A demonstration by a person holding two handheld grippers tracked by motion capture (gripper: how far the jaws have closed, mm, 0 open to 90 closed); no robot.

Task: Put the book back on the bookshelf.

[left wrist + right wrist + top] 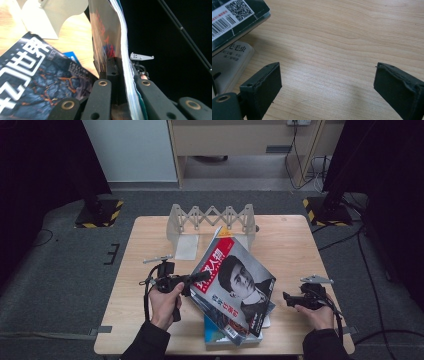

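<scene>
A magazine (235, 285) with a red title band and a portrait on its cover hangs tilted over the table's middle. My left gripper (197, 279) is shut on its left edge. In the left gripper view the magazine's page edge (125, 62) runs upright between the two black jaws of the left gripper (120, 72). My right gripper (289, 298) hovers low at the table's right with its jaws apart. In the right gripper view the right gripper (327, 82) stands open over bare wood, and the magazine's barcode corner (232, 15) lies at the upper left.
Under the lifted magazine lies a stack of books (220, 335) near the front edge, among them a dark-covered magazine (37, 75) and a white book (232, 60). A pale folding rack (212, 220) stands at the back of the wooden table (150, 235).
</scene>
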